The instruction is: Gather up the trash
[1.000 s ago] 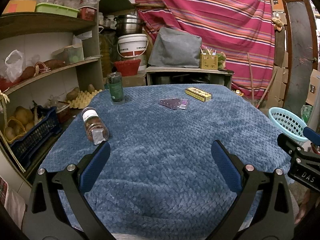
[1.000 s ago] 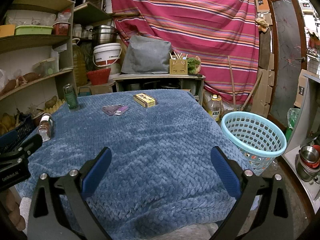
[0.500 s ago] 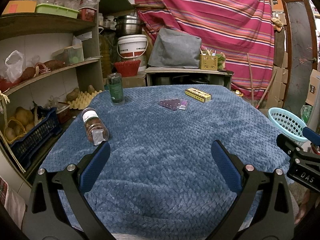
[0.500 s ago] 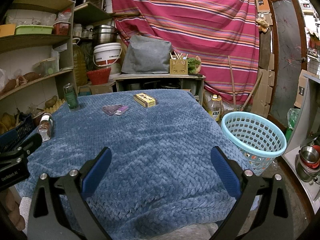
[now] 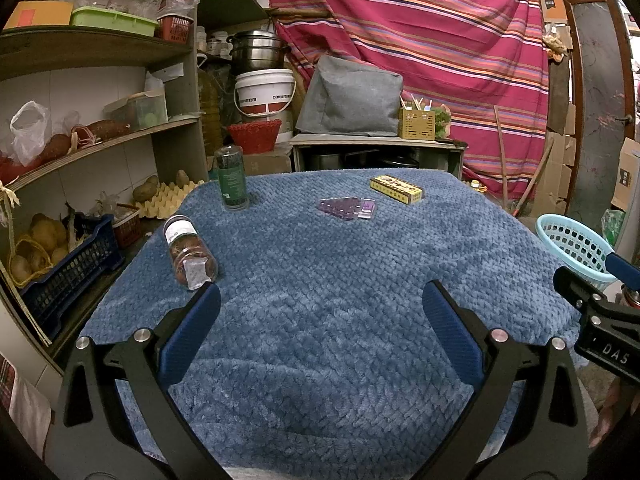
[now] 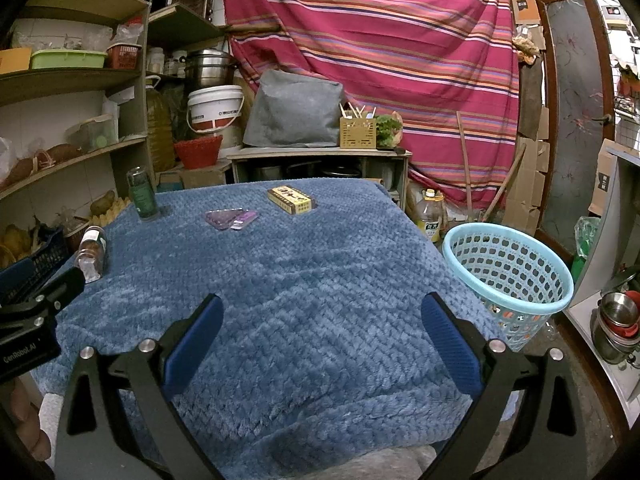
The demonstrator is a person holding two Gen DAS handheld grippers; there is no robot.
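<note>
Your left gripper (image 5: 320,316) hangs above the near part of the blue blanket (image 5: 340,280), its jaws spread wide with nothing between them. Your right gripper (image 6: 322,320) sits the same way, jaws fully apart and empty, over the same blanket's near edge.

From the left gripper, a glass jar (image 5: 189,254) lies on its side just ahead of the left fingertip, its mouth turned toward you and its white-labelled end pointing away. Farther ahead and a little left, a dark green bottle (image 5: 231,178) stands upright near the blanket's far left corner. Straight ahead, well beyond the fingertips, a flat purple packet (image 5: 347,208) lies on the blanket, and just past it to the right rests a small yellow box (image 5: 396,189). The packet looks like a blister pack, though the view is too coarse to be sure.

From the right gripper, the same packet and box lie ahead and slightly left, the jar far to the left by the other gripper's body. The light blue basket (image 6: 508,276) stands on the floor off the blanket's right side, ahead and to the right of your right fingertip. Inside it, only the bottom and walls show.

Shelves (image 5: 92,52) with produce and containers fill the left side.
</note>
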